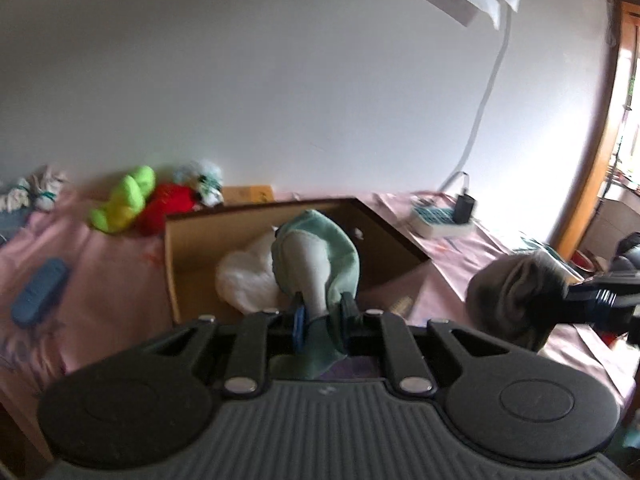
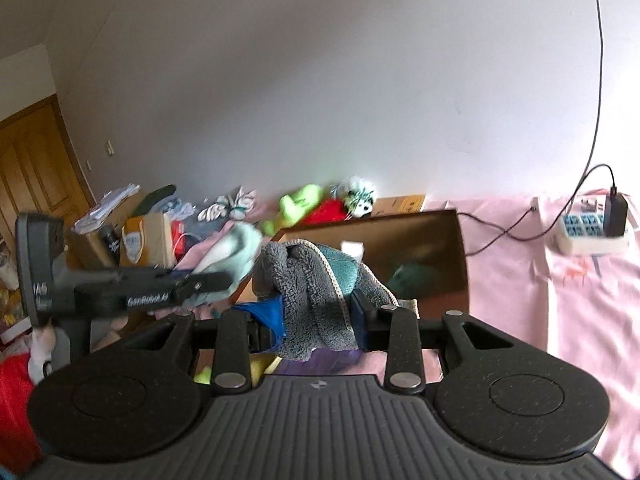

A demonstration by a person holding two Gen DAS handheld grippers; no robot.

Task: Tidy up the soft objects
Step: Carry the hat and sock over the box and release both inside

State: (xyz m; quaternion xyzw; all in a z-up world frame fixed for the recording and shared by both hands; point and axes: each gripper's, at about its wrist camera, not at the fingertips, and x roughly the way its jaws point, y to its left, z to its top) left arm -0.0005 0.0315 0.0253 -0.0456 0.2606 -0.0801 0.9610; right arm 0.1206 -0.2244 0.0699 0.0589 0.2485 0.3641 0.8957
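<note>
My left gripper [image 1: 320, 314] is shut on a mint-green and white soft cloth [image 1: 320, 252] and holds it above the near edge of an open cardboard box [image 1: 188, 236]. A white fluffy item [image 1: 246, 280] lies inside the box. My right gripper [image 2: 318, 316] is shut on a grey fleece piece with teal lining [image 2: 312, 284], held in front of the same box [image 2: 420, 240]. In the left wrist view the right gripper and its grey fleece [image 1: 516, 300] are at the right. In the right wrist view the left gripper with the mint cloth [image 2: 236, 252] is at the left.
Green [image 1: 124, 200], red [image 1: 170, 204] and white plush toys [image 1: 206, 182] lie against the wall behind the box on a pink sheet [image 1: 100, 264]. A blue flat object [image 1: 38, 292] lies left. A power strip with charger [image 2: 592, 228] sits right. Clutter of boxes and papers [image 2: 132, 228] is far left.
</note>
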